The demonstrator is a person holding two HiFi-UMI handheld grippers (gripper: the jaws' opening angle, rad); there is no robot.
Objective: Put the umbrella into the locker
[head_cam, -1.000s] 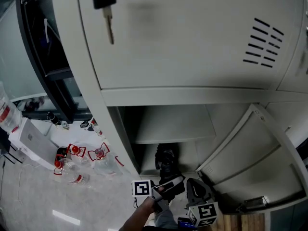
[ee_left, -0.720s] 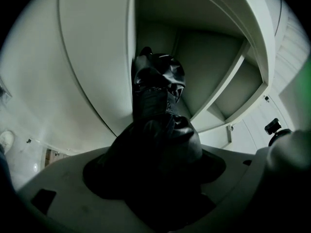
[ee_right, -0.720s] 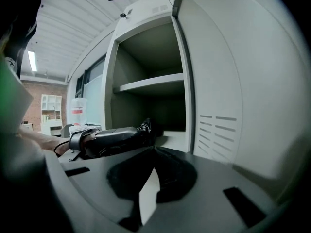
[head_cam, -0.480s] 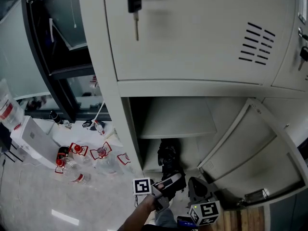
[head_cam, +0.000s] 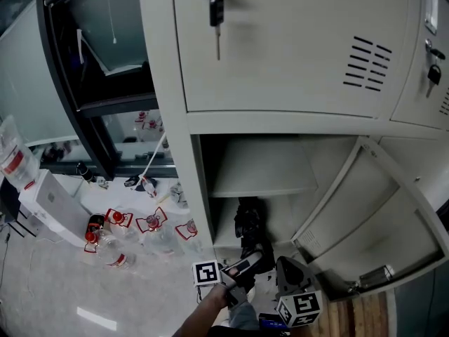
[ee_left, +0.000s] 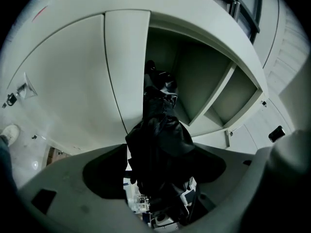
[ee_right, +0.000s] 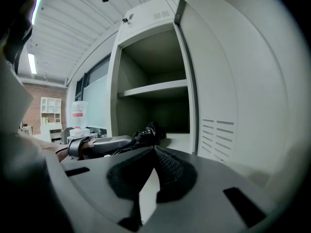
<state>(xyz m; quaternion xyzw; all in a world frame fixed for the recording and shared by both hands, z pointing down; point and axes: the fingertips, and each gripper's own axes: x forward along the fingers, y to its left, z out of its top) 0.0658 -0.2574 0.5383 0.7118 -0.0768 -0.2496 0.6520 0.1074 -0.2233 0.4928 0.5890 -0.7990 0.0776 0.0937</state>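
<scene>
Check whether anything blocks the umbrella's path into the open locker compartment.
Nothing visible does. The left gripper is shut on the black umbrella, whose far end lies inside the lower compartment, under the shelf. The door stands swung open to the right, and the right gripper is shut, empty, off to the side.

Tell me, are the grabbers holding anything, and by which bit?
The left gripper holds the umbrella by its near end, pinching the folded cloth. The right gripper holds nothing.
</scene>
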